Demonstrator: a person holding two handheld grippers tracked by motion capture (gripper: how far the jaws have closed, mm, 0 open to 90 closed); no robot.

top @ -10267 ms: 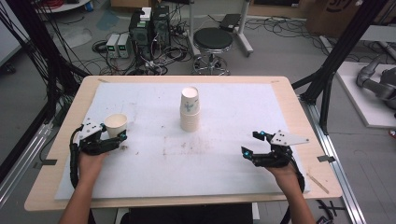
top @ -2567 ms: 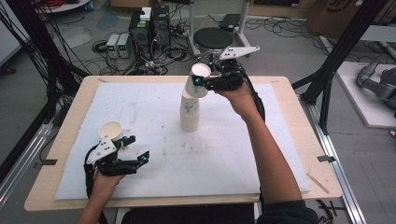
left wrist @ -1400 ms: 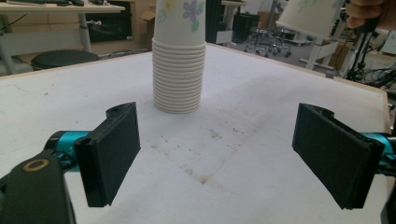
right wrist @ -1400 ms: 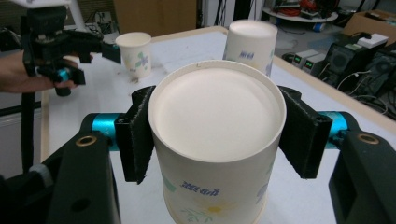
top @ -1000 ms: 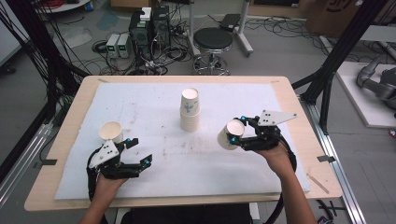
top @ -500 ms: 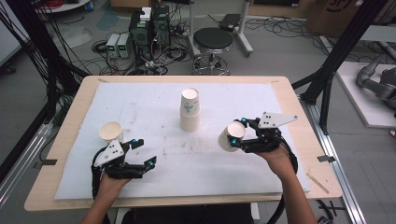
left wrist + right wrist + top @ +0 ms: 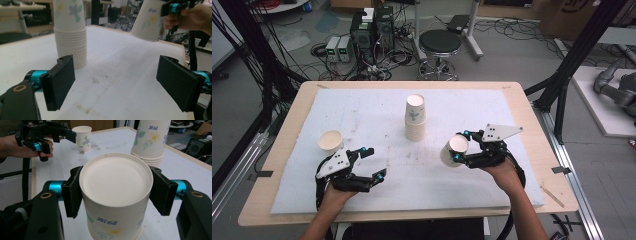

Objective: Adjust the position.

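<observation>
Starting nearest the person, the left gripper [image 7: 373, 163] is seen low over the white mat [image 7: 377, 112] at the front left of the table [image 7: 532, 125], jaws spread wide with nothing between the 2 pads [image 7: 60, 80]. Level with it on the right side, the right gripper [image 7: 460, 146] is closed on a paper cup [image 7: 454, 150], which is clamped near its rim by both pads and held clear of the mat, tilted, with its mouth turned toward the left. In the right gripper view the cup's floral print and blue lettering are noted on its wall. Just behind the left gripper, 1 single cup [image 7: 330, 141] stands upright on the mat. Farther back, near the mat's centre, a stack of cups [image 7: 415, 117] stands upright, well apart from both grippers.
</observation>
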